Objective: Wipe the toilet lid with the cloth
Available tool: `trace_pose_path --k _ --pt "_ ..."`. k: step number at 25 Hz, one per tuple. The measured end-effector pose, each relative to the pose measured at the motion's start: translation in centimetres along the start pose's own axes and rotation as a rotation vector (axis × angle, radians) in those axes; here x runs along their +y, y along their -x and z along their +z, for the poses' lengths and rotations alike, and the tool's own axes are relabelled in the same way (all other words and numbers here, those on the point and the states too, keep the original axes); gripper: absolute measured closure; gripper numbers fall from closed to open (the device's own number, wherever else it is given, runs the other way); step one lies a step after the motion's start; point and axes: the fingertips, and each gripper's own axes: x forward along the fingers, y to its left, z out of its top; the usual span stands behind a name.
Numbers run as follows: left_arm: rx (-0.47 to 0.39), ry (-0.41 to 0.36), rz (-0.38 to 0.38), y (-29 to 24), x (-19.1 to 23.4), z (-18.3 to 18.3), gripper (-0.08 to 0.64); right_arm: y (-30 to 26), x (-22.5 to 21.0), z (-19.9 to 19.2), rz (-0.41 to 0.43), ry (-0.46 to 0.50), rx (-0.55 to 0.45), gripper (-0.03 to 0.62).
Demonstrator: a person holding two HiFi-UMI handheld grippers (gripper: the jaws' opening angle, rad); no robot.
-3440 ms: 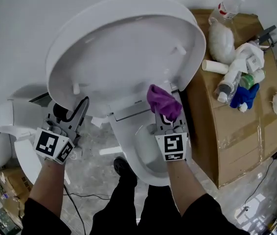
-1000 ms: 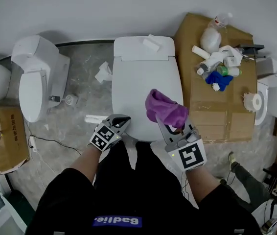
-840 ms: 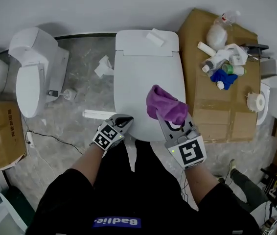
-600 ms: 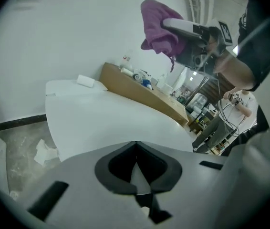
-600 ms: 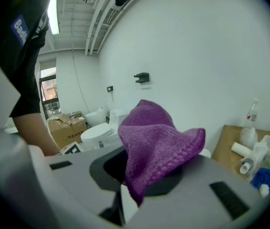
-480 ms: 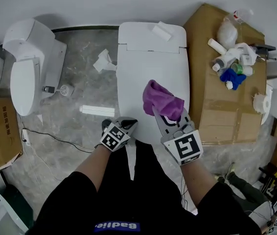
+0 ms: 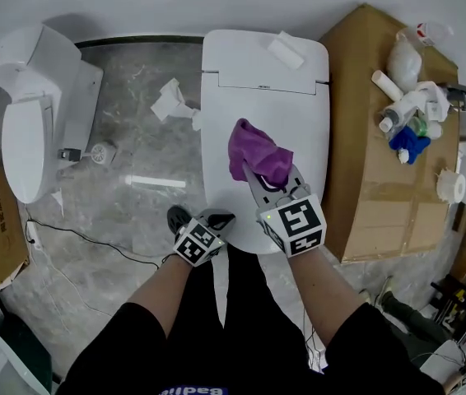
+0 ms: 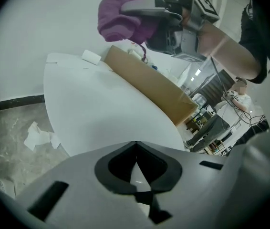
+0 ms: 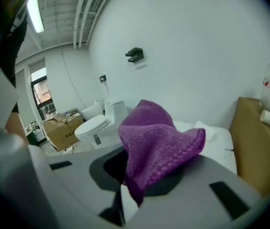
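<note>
Lid [image 7: 266,105] is down but wiping hasn't started, I'd say. Right gripper [image 7: 259,178] pinches the cloth [image 7: 258,151] above the lid's middle, not touching. Left gripper [image 7: 219,219], pressed together and empty, is at the lid's front edge.

The person wears short black sleeves [image 7: 114,348], black trousers [image 7: 245,299] and a dark shoe [image 7: 177,218], and the left gripper [image 7: 221,219] and right gripper [image 7: 267,179] are grey, with black-lined jaws and a white cube [image 7: 292,225] of black square markers.
</note>
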Motion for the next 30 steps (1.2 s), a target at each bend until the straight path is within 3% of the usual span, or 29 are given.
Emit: trace_pose_path --k 6,12,18,25,30 --pt "0.017 0.002 -0.04 -1.6 1.3 -2.2 0.545 -8.2 -3.0 -1.3 0.001 -0.074 0.041 0.537" --pt "0.033 0.0 -0.107 -2.2 1.6 -3.2 0.545 -16.0 -4.6 -3.3 0.011 -0.036 0.126 0.537" --pt "-0.082 0.08 -0.094 0.4 3.6 -1.0 0.545 -22.3 -5.6 -5.9 -0.014 -0.031 0.277 0.537" --pt "-0.211 0.067 -0.067 4.1 3.9 3.0 0.545 -22.2 -8.1 -7.4 -0.059 0.029 0.355 0.537" --pt "-0.293 0.076 -0.055 4.5 4.0 6.5 0.545 -17.9 -14.8 -9.0 -0.174 -0.002 0.352 0.537"
